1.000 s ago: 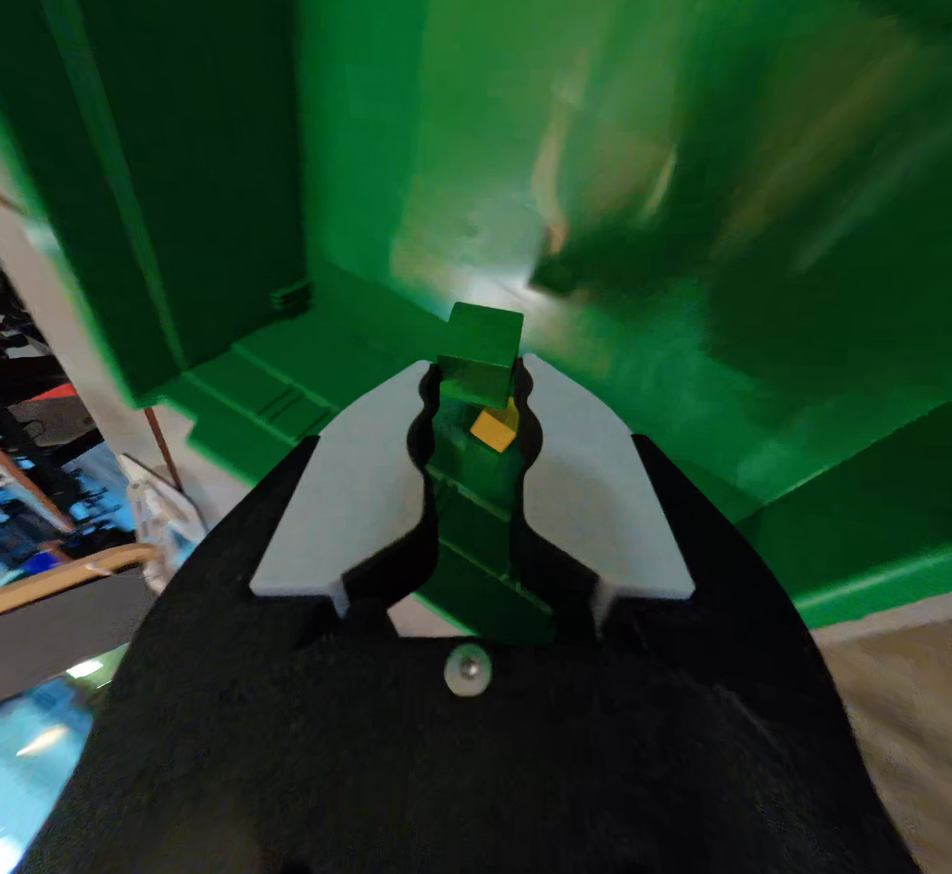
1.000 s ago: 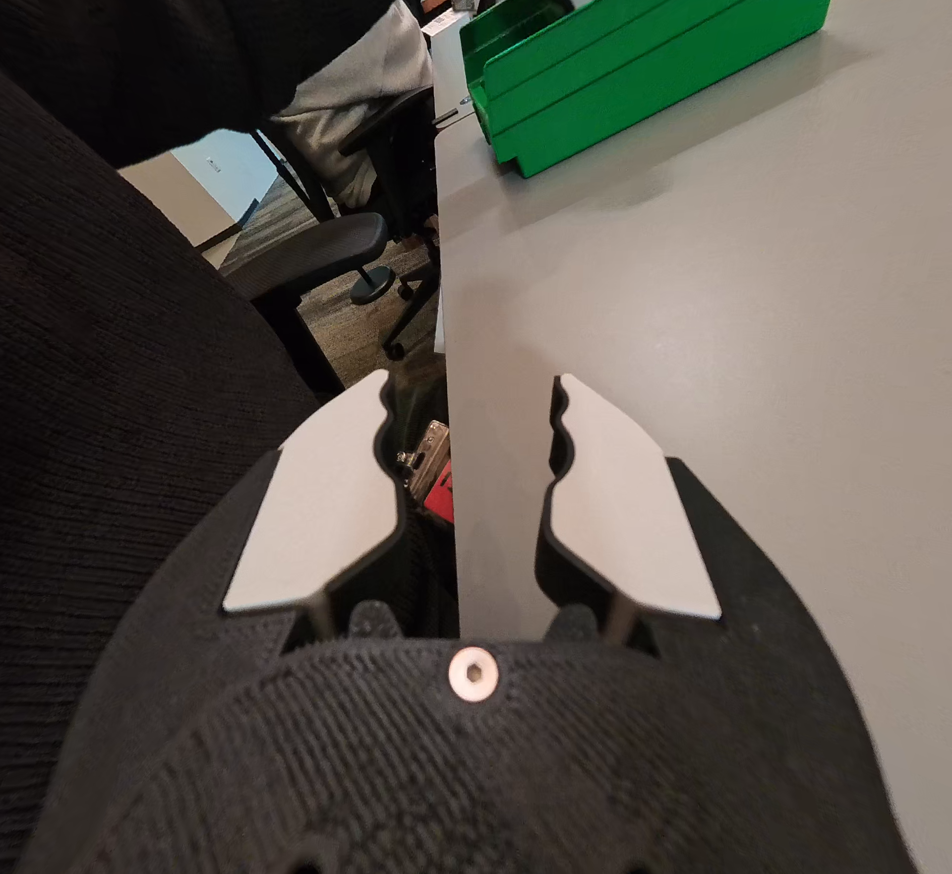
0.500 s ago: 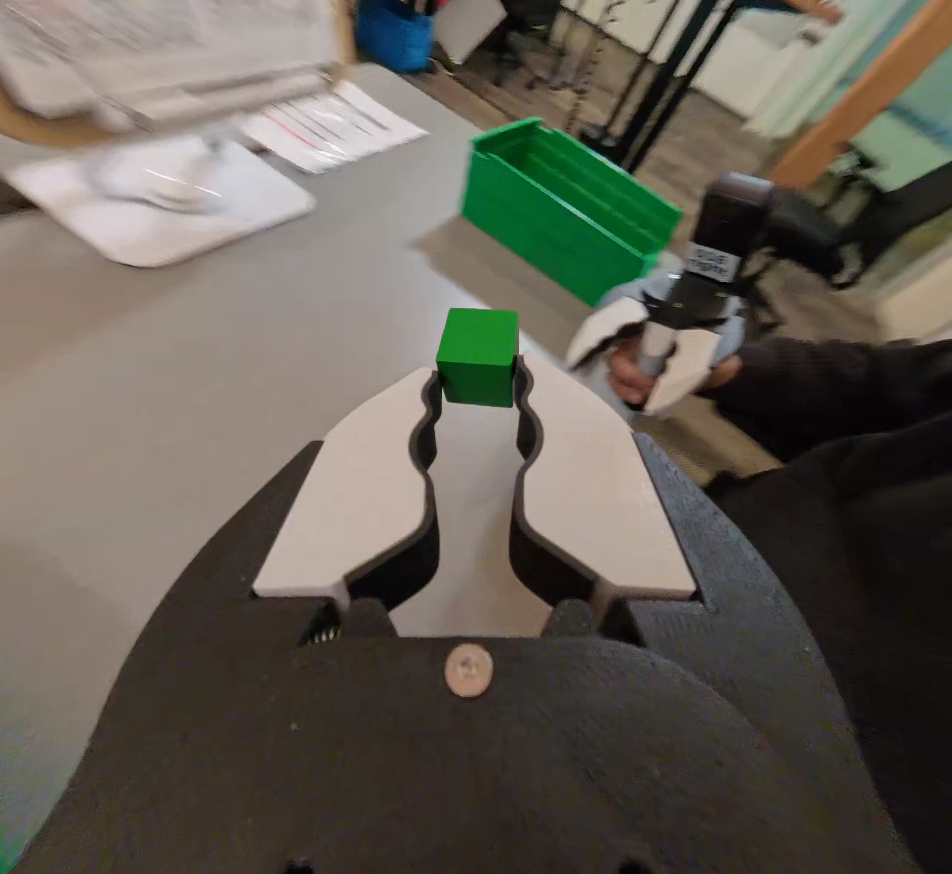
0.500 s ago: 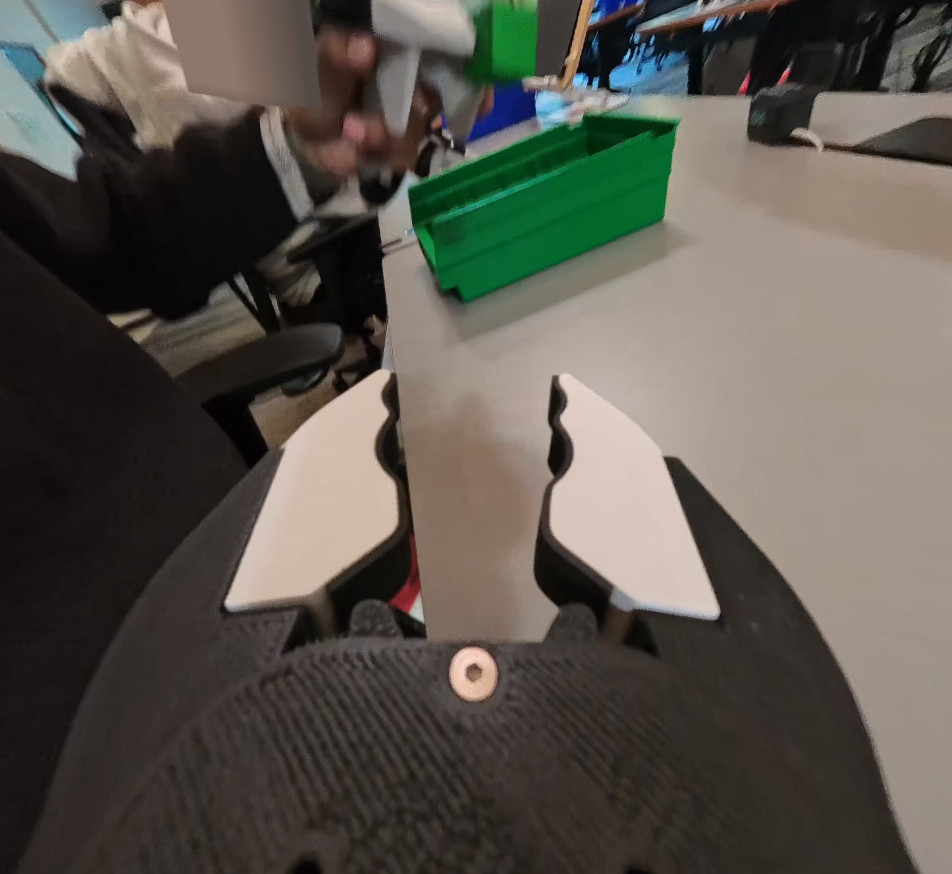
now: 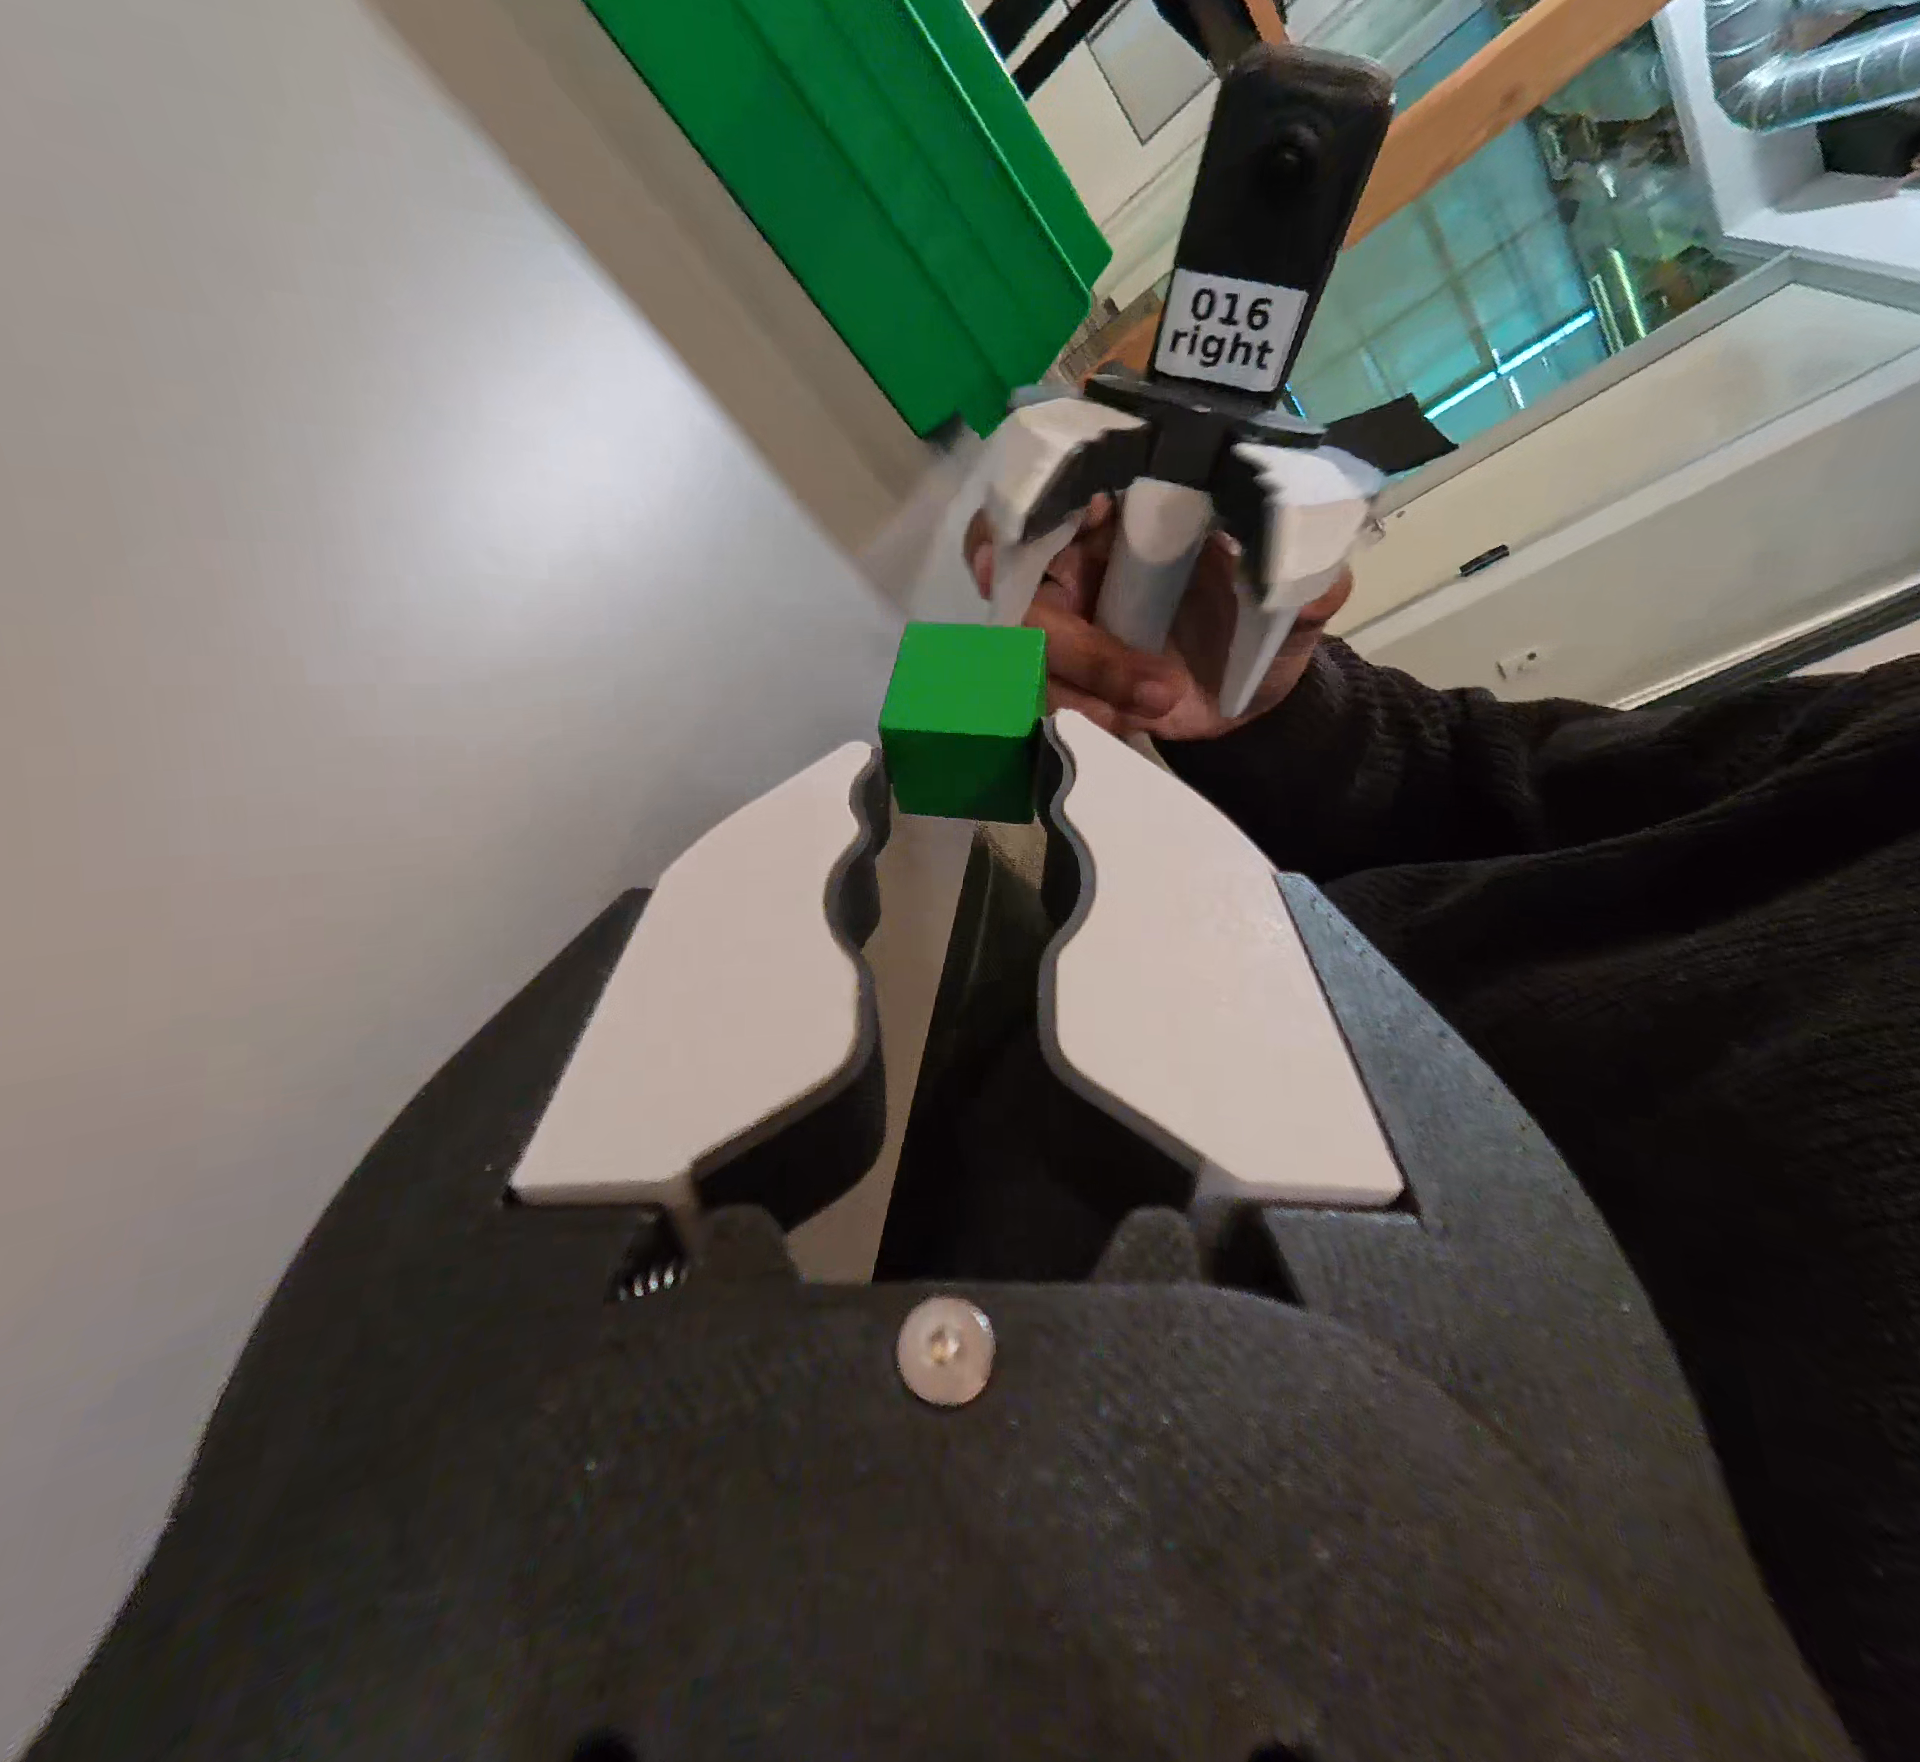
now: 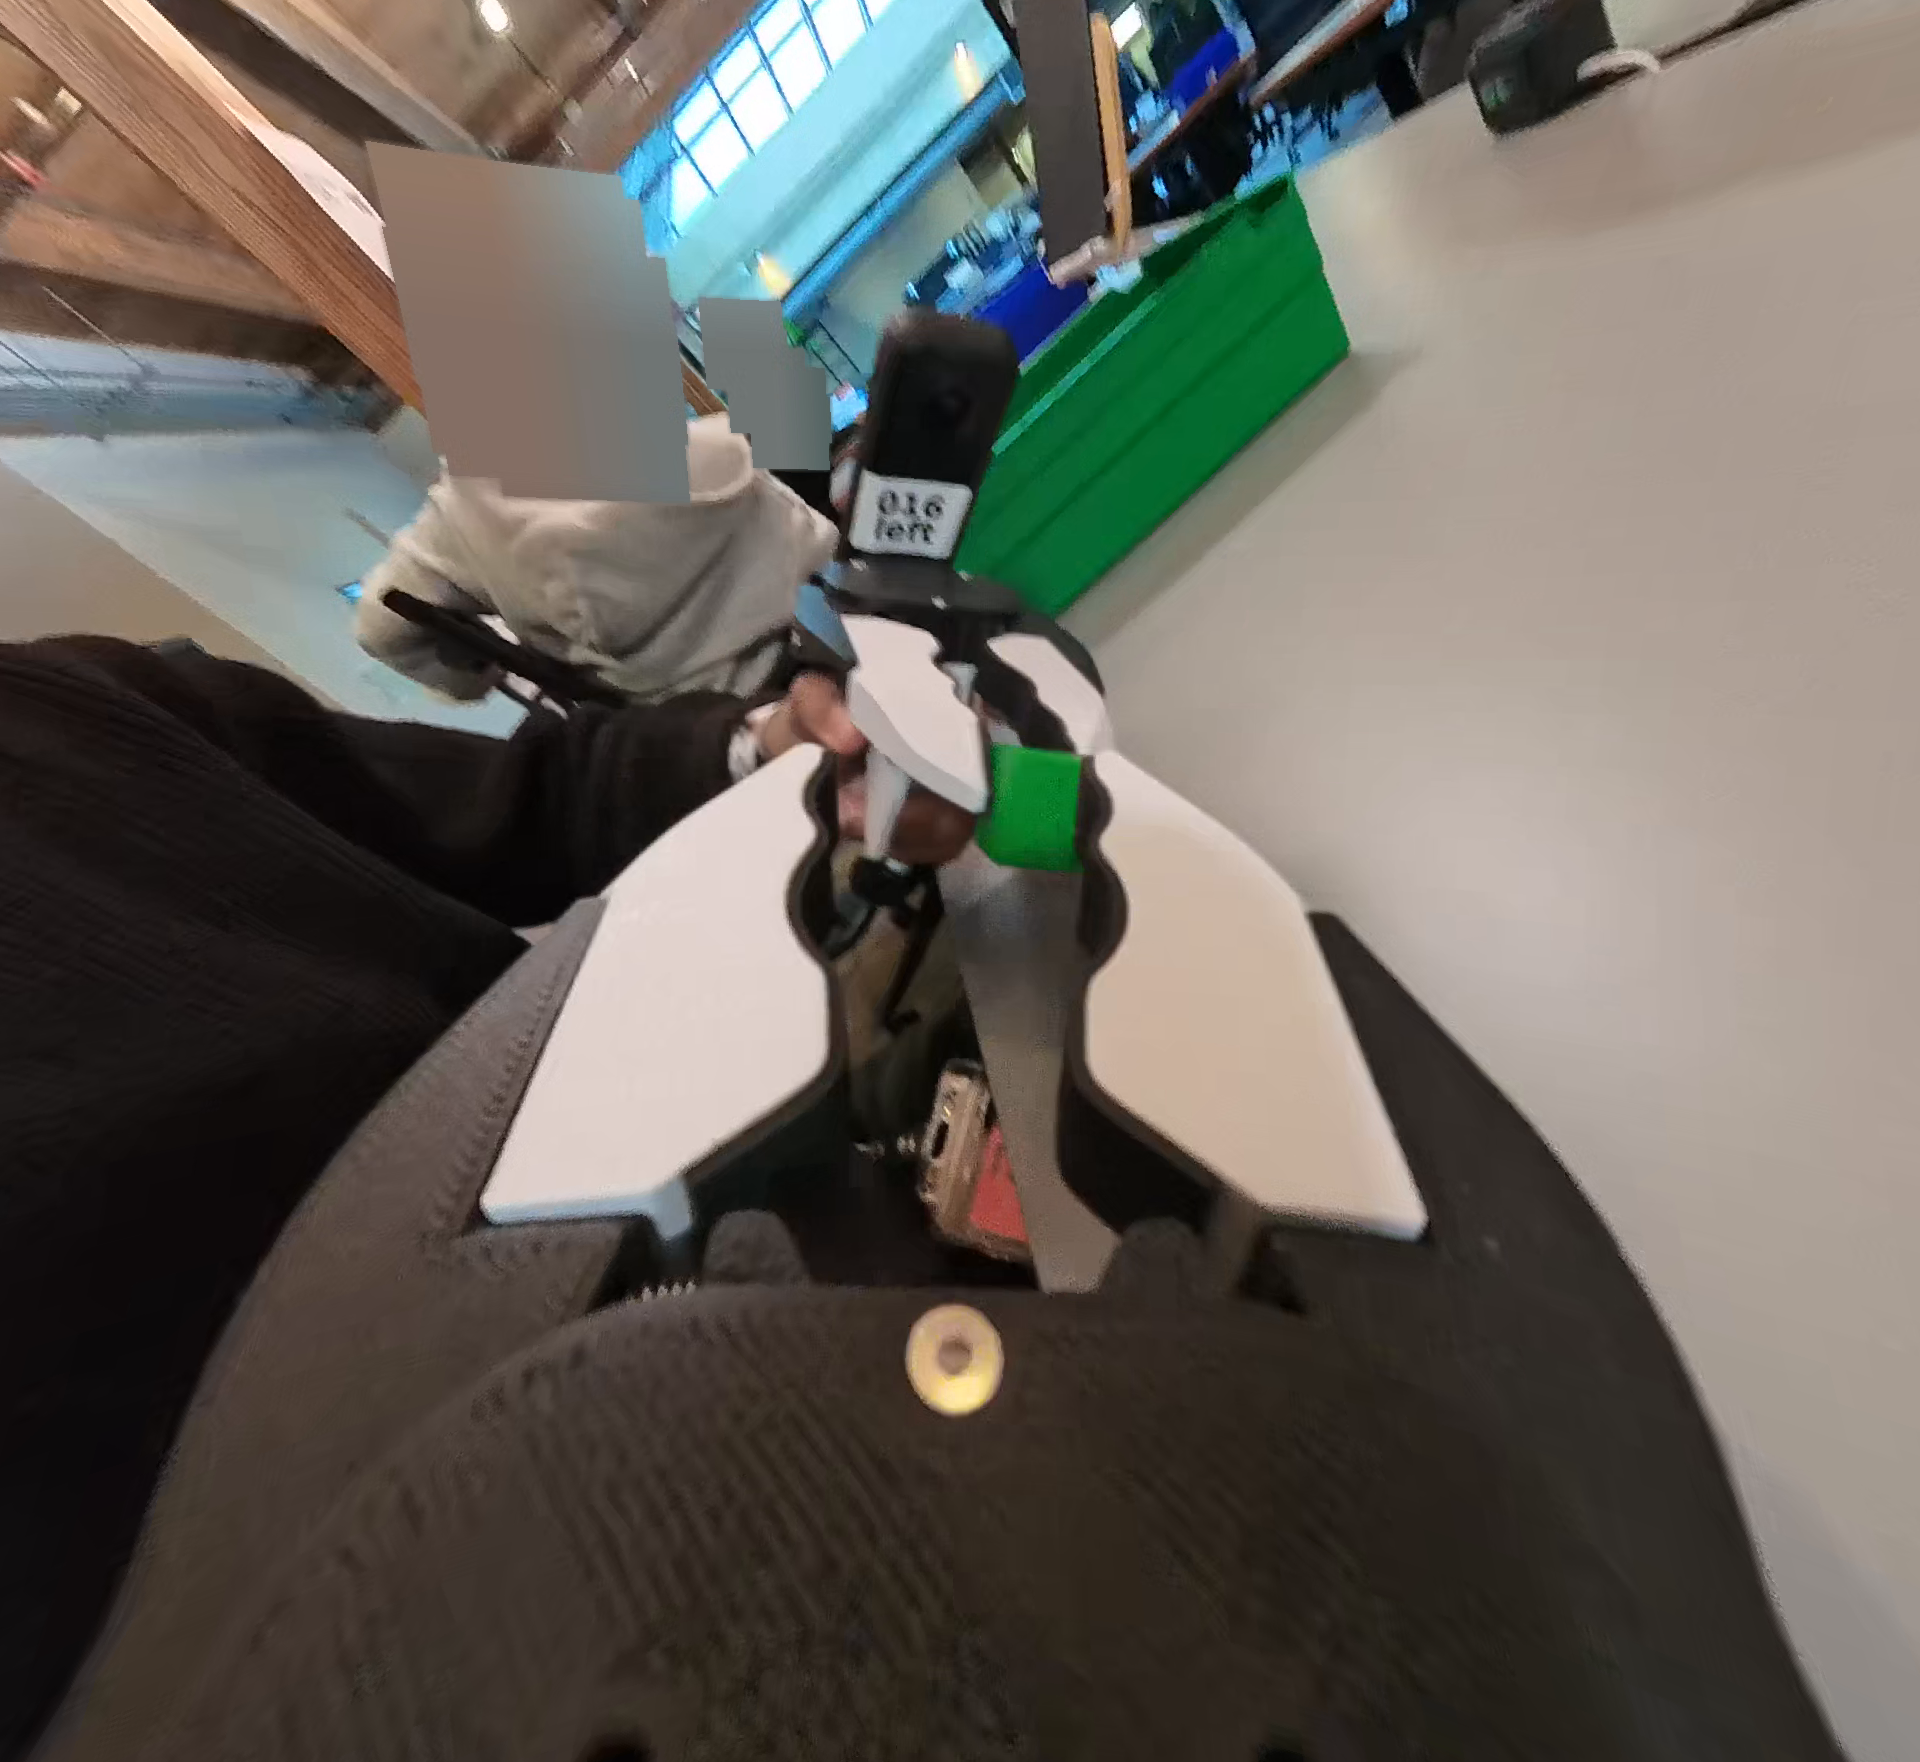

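Observation:
My left gripper (image 5: 961,769) is shut on a small green cube (image 5: 961,741) held at its fingertips, in the air over the grey table's (image 5: 312,569) near edge. My right gripper (image 5: 1158,528) faces it from close by, open and empty, held in a hand with a black sleeve. In the right wrist view my right gripper (image 6: 951,782) is open, and the left gripper (image 6: 1023,777) with the cube (image 6: 1029,813) stands right in front of its fingertips, the cube beside the right finger. I cannot tell whether they touch.
A green plastic bin (image 5: 810,102) stands on the table beyond both grippers; it also shows in the right wrist view (image 6: 1164,403). A person in a light hoodie (image 6: 603,569) sits on a chair off the table's edge. A small black device (image 6: 1538,71) lies far back.
The left gripper carried the green cube out of the green bin and swung toward the right gripper. The right gripper rose from the table edge to face it. The two now stand close together.

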`<action>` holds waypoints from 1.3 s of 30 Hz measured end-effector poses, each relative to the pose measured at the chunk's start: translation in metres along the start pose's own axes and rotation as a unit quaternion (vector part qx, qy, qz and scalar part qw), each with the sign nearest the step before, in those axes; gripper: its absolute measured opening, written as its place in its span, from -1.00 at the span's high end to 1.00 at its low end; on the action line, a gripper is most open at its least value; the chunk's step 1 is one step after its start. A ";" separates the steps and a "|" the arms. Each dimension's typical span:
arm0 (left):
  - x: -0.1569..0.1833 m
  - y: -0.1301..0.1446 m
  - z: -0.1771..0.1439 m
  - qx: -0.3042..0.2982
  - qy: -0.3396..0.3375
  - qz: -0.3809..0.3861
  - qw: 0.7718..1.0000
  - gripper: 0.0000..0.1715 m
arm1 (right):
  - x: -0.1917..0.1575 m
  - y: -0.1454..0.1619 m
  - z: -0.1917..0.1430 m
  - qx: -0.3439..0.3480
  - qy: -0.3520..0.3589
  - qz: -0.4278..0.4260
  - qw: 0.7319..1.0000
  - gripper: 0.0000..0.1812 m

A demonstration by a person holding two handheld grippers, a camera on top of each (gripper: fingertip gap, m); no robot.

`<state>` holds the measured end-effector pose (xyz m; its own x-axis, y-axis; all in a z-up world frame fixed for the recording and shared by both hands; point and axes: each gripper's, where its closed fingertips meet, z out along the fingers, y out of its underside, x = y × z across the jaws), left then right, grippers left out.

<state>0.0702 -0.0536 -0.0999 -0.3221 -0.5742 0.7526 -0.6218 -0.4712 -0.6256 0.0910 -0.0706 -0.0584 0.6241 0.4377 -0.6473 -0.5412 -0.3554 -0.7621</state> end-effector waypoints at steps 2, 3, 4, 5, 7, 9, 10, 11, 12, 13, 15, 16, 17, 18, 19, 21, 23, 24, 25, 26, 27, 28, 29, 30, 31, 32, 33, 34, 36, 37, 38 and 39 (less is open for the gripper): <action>0.002 -0.002 -0.002 0.000 0.007 0.010 1.000 0.66 | 0.008 0.013 0.007 -0.033 0.019 -0.007 0.999 0.50; 0.003 -0.003 -0.003 -0.001 0.007 0.020 1.000 0.67 | 0.010 0.018 0.010 -0.047 0.025 -0.010 0.999 0.51; 0.003 -0.002 -0.005 -0.002 0.008 0.030 1.000 0.66 | 0.013 0.023 0.012 -0.058 0.032 -0.011 0.998 0.52; 0.002 -0.001 -0.006 -0.004 0.008 0.036 0.999 0.67 | 0.013 0.026 0.014 -0.063 0.033 -0.011 0.997 0.53; 0.004 0.001 -0.006 -0.006 0.016 0.039 0.999 0.66 | 0.011 0.027 0.017 -0.064 0.024 -0.007 0.998 0.59; 0.004 0.003 -0.005 -0.010 0.022 0.037 0.999 0.66 | 0.011 0.027 0.017 -0.061 0.021 -0.002 0.998 0.60; 0.005 0.004 -0.004 -0.013 0.025 0.038 0.999 0.66 | 0.013 0.027 0.017 -0.062 0.024 0.000 0.998 0.60; 0.005 0.006 -0.003 -0.017 0.027 0.041 0.999 0.66 | 0.015 0.029 0.016 -0.064 0.027 0.001 0.998 0.59; 0.005 0.008 -0.002 -0.023 0.027 0.045 0.998 0.67 | 0.016 0.029 0.016 -0.066 0.028 0.004 0.997 0.58; 0.004 0.010 -0.002 -0.026 0.027 0.049 0.998 0.67 | 0.017 0.030 0.016 -0.066 0.027 0.009 0.997 0.58; 0.006 0.010 -0.001 -0.022 0.032 0.059 0.998 0.66 | 0.016 0.033 0.017 -0.072 0.019 0.020 0.997 0.56; 0.008 0.010 0.000 -0.019 0.037 0.061 0.997 0.67 | 0.015 0.034 0.018 -0.075 0.014 0.023 0.997 0.56; 0.009 0.009 0.000 -0.018 0.038 0.062 0.997 0.67 | 0.014 0.036 0.019 -0.079 0.010 0.025 0.997 0.57; 0.009 0.010 0.000 -0.020 0.038 0.064 0.997 0.66 | 0.013 0.037 0.020 -0.082 0.008 0.024 0.996 0.59; 0.008 0.011 0.000 -0.024 0.038 0.067 0.997 0.67 | 0.013 0.038 0.021 -0.082 0.008 0.020 0.996 0.64; 0.007 0.014 0.001 -0.029 0.034 0.072 0.996 0.66 | 0.011 0.037 0.020 -0.082 0.005 0.015 0.997 0.71; 0.007 0.014 0.001 -0.029 0.034 0.073 0.996 0.66 | 0.011 0.037 0.020 -0.085 0.004 0.013 0.996 0.71; 0.007 0.014 0.001 -0.030 0.035 0.075 0.996 0.66 | 0.011 0.037 0.019 -0.086 0.002 0.014 0.996 0.71; 0.008 0.014 0.001 -0.029 0.037 0.080 0.996 0.66 | 0.010 0.038 0.019 -0.089 0.000 0.016 0.996 0.71; 0.009 0.015 0.001 -0.030 0.038 0.084 0.995 0.66 | 0.010 0.038 0.019 -0.092 -0.002 0.016 0.996 0.71; 0.009 0.015 0.001 -0.030 0.038 0.088 0.995 0.67 | 0.009 0.039 0.018 -0.094 -0.002 0.015 0.995 0.71; 0.010 0.015 0.001 -0.029 0.040 0.093 0.994 0.67 | 0.009 0.039 0.018 -0.096 -0.002 0.013 0.995 0.71; 0.011 0.015 0.001 -0.026 0.040 0.097 0.994 0.67 | 0.009 0.039 0.018 -0.098 -0.002 0.010 0.995 0.71; 0.012 0.014 0.001 -0.022 0.040 0.102 0.994 0.67 | 0.008 0.039 0.018 -0.099 -0.002 0.008 0.995 0.71; 0.013 0.013 0.001 -0.018 0.042 0.105 0.993 0.67 | 0.007 0.038 0.018 -0.098 -0.004 0.007 0.995 0.71; 0.014 0.013 0.001 -0.015 0.044 0.107 0.993 0.67 | 0.007 0.037 0.018 -0.096 -0.005 0.008 0.995 0.71; 0.014 0.012 0.001 -0.013 0.046 0.107 0.993 0.67 | 0.006 0.037 0.018 -0.095 -0.007 0.010 0.995 0.72; 0.015 0.012 0.001 -0.011 0.048 0.107 0.993 0.67 | 0.006 0.036 0.017 -0.092 -0.009 0.012 0.996 0.71; 0.016 0.010 0.001 -0.007 0.051 0.106 0.993 0.67 | 0.005 0.035 0.017 -0.086 -0.012 0.017 0.996 0.71; 0.016 0.010 0.001 -0.006 0.050 0.107 0.993 0.67 | 0.005 0.034 0.017 -0.084 -0.012 0.019 0.996 0.71; 0.016 0.010 0.001 -0.006 0.048 0.109 0.993 0.67 | 0.006 0.033 0.017 -0.082 -0.012 0.020 0.996 0.71; 0.016 0.010 0.002 -0.006 0.046 0.113 0.993 0.65 | 0.007 0.033 0.017 -0.082 -0.010 0.020 0.996 0.71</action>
<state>0.0596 -0.0688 -0.0946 -0.5175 -0.6007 0.6094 -0.5344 -0.3294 -0.7784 0.0676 -0.0658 -0.0879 0.5907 0.4367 -0.6785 -0.4652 -0.5028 -0.7286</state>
